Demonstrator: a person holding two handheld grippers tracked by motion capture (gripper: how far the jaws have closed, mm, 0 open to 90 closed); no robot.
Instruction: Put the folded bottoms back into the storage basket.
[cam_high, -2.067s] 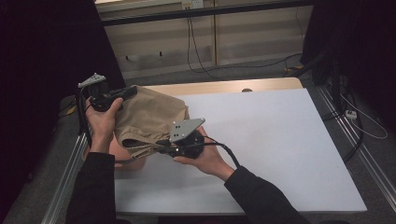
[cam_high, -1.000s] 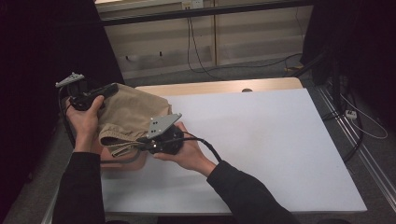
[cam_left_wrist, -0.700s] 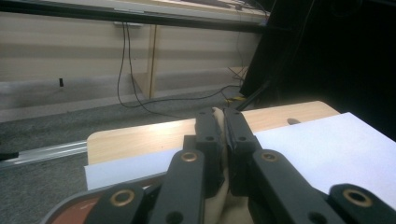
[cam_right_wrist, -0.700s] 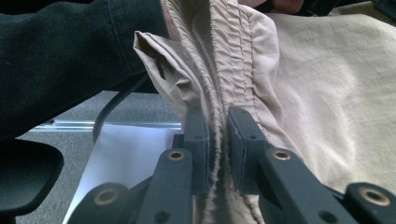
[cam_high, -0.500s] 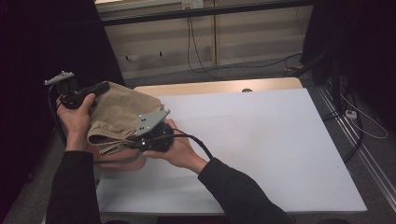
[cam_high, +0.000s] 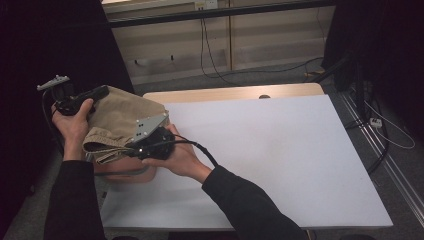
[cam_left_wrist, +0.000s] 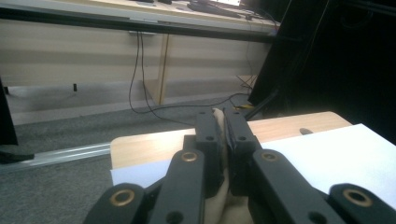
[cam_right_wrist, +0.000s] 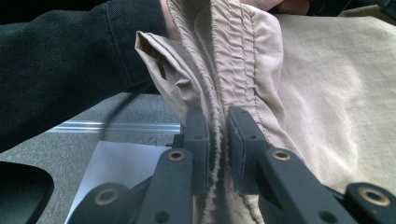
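A folded beige garment of thin fabric with a gathered elastic waistband (cam_high: 117, 122) hangs between the two grippers at the near-left corner of the white counter (cam_high: 260, 150). The left gripper (cam_left_wrist: 223, 135) has its jaws pressed together on a thin fold of the cloth, which pokes up just beyond their tips. The right gripper (cam_right_wrist: 219, 140) pinches the ruched waistband between its jaws, the rest of the fabric spreading out past them and to their right.

White table (cam_high: 260, 150) with a wooden far edge (cam_high: 235, 93), cables (cam_high: 212, 47) on grey carpet (cam_left_wrist: 60, 126) beyond.
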